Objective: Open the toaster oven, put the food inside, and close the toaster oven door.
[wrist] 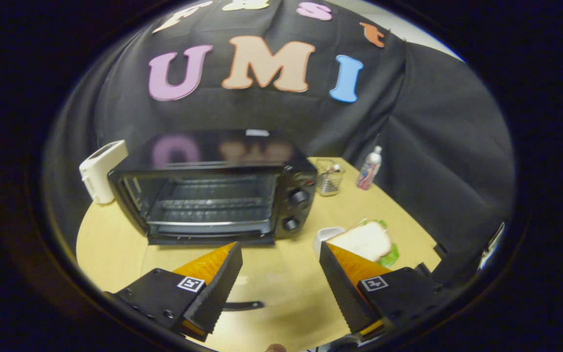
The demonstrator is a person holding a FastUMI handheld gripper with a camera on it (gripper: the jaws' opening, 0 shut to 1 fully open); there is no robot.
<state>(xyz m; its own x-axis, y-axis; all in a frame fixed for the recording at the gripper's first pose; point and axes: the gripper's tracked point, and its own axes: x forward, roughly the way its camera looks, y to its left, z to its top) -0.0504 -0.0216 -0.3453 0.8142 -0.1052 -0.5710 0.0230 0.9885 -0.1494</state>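
white appliance [101, 171]: stood at the far left edge of the round wooden table [281, 288], just beside the oven's left flank; not part of the job and best left untouched. toaster oven [213, 190]: black, sat toward the far left of the table, glass door [210, 203] upright and apparently closed, wire rack visible through it, two knobs [295, 210] down its right side. the handle could not be made out for certain; a pale bar ran along the lower part of the door. gripper [280, 274]: fingers spread wide and released, grasping nothing, hovering above the near middle of the table with the oven just beyond them. step in hand, as judged: opening the door. to do it well, the fingers wanted centring on the door's grip, closing squarely, then drawing out and down along the hinge arc without dragging the oven over the table. wire basket [329, 181]: near the far edge, just right of the oven, holding small items too small to tell. bottle [369, 168]: upright at the far right edge, well apart from the oven. small white dish [325, 237]: beside the sandwich, near the right finger. sandwich [365, 240]: white bread over green leaf, toward the right edge, just beyond the right finger; it needed to stay clear of the swinging door.
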